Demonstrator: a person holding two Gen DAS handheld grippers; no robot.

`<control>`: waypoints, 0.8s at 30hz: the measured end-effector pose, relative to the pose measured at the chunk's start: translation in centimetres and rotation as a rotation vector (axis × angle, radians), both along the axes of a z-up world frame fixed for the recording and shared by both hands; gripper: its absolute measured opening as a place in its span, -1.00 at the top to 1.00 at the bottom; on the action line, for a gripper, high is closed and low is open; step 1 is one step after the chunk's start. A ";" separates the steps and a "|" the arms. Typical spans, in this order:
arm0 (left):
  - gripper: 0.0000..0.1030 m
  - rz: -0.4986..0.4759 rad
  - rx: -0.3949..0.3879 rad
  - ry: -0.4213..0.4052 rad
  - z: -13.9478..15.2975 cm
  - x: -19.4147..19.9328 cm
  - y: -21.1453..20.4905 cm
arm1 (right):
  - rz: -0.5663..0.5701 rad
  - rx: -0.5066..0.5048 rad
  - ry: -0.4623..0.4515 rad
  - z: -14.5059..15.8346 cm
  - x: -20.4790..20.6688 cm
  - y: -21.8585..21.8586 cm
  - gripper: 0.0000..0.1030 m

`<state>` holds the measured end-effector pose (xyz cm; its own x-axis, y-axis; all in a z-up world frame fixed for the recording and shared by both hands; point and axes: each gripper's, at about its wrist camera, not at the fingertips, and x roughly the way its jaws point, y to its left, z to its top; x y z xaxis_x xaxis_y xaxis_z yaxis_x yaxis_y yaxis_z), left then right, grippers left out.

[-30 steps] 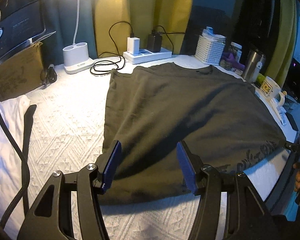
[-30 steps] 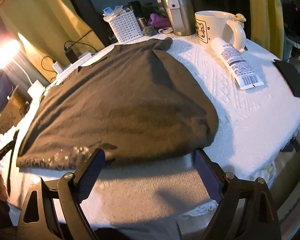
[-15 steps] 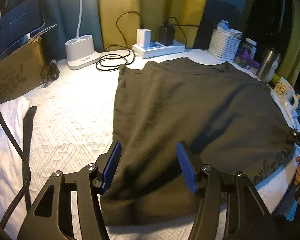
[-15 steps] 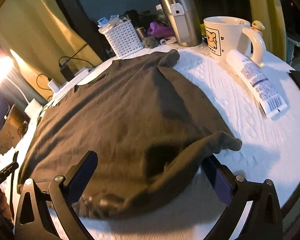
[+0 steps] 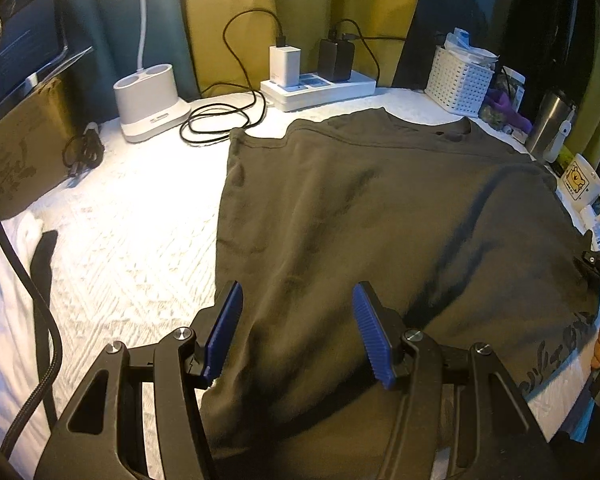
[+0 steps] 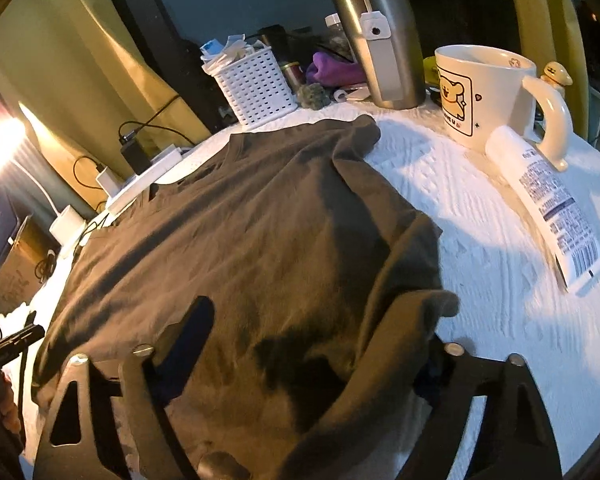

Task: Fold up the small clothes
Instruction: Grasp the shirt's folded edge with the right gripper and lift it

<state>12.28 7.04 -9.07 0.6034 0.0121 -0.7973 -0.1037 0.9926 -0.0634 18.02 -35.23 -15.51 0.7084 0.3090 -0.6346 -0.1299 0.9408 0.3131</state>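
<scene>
Lying further under both tools than a second ago, dark T-shirt (image 5: 380, 220) spread flat on the white-covered bench (image 5: 132, 232), near hem now bunched up between the right hand-held gripper's (image 6: 312, 344) closing jaws, pads not clearly pressing. Open cloth left of the shirt's straight edge; mug (image 6: 488, 96), lotion tube (image 6: 548, 208), tumbler (image 6: 380, 40) crowding the right side. Left hand-held gripper (image 5: 296, 328) tilted steeply down, half-open astride the hem's left corner, gripping nothing.
</scene>
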 end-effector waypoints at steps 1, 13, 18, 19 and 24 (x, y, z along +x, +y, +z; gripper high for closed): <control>-0.12 -0.004 0.000 0.000 0.0 0.2 -0.1 | -0.004 -0.011 -0.003 0.0 0.2 0.1 -0.29; -0.12 -0.018 -0.015 -0.019 0.9 2.2 -0.1 | 0.066 0.064 0.053 -0.2 3.1 0.9 0.69; -0.12 -0.034 -0.027 -0.044 1.3 2.1 0.3 | 0.076 0.181 0.067 0.7 3.7 0.8 0.74; -0.12 -0.037 -0.030 -0.049 1.3 2.1 0.4 | 0.080 0.184 0.055 1.3 3.7 1.1 0.74; -0.12 -0.050 -0.045 -0.082 1.8 1.4 1.4 | 0.112 0.142 -0.009 4.5 3.5 3.6 0.75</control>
<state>13.65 8.41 -7.31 0.6656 -0.0541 -0.7444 -0.0472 0.9923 -0.1143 21.50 -31.58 -11.03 0.6701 0.4724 -0.5725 -0.2345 0.8665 0.4406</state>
